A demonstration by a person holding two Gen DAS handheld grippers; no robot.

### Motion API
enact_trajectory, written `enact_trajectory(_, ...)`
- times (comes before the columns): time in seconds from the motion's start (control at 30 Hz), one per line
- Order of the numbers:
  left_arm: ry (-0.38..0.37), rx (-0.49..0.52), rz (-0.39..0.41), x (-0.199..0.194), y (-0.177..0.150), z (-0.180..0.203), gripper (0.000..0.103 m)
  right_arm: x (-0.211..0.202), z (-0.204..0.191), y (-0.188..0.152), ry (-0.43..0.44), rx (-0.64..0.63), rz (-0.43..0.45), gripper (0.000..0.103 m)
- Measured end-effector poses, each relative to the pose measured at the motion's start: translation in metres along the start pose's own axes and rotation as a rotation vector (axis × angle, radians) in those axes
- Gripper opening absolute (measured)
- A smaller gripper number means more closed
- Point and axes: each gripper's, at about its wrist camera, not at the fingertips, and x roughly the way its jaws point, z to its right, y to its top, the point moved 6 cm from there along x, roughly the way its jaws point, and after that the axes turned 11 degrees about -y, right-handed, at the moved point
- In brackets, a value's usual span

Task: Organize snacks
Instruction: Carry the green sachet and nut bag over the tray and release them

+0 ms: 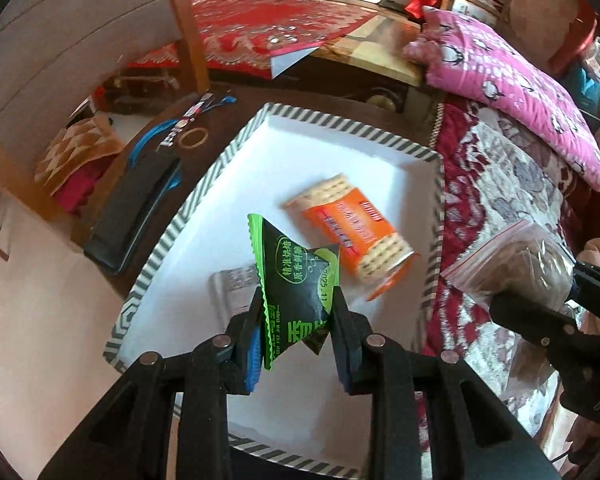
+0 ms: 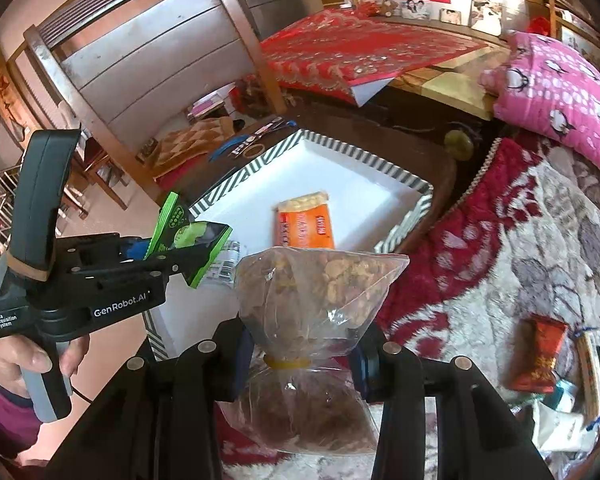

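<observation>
A white tray with a grey striped rim (image 1: 236,148) (image 2: 260,160) stands on a dark table. An orange cracker pack (image 1: 356,236) (image 2: 305,222) and a silver-grey packet (image 1: 232,292) (image 2: 230,262) lie in it. My left gripper (image 1: 296,308) (image 2: 180,258) is shut on a green and black snack packet (image 1: 296,276) (image 2: 192,240) and holds it above the tray's near part. My right gripper (image 2: 302,360) (image 1: 540,300) is shut on a clear zip bag of brown snacks (image 2: 312,292) (image 1: 516,264), held just right of the tray over the bed.
A red snack packet (image 2: 538,356) and other small packs (image 2: 592,368) lie on the floral blanket (image 2: 520,260) at the right. A pink pillow (image 1: 512,80) lies behind. A black case (image 1: 136,212), a rubber band (image 1: 194,136) and cords sit on the table left of the tray.
</observation>
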Motion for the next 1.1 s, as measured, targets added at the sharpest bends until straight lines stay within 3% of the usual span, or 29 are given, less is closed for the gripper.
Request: enact_trajectory(1.1, 0.035, -0.092, -0.071, 0.028, -0.017, -0.054, 0.028, 0.078, -0.059, 0.017, 0.052, -0.099, -0.131, 0.044)
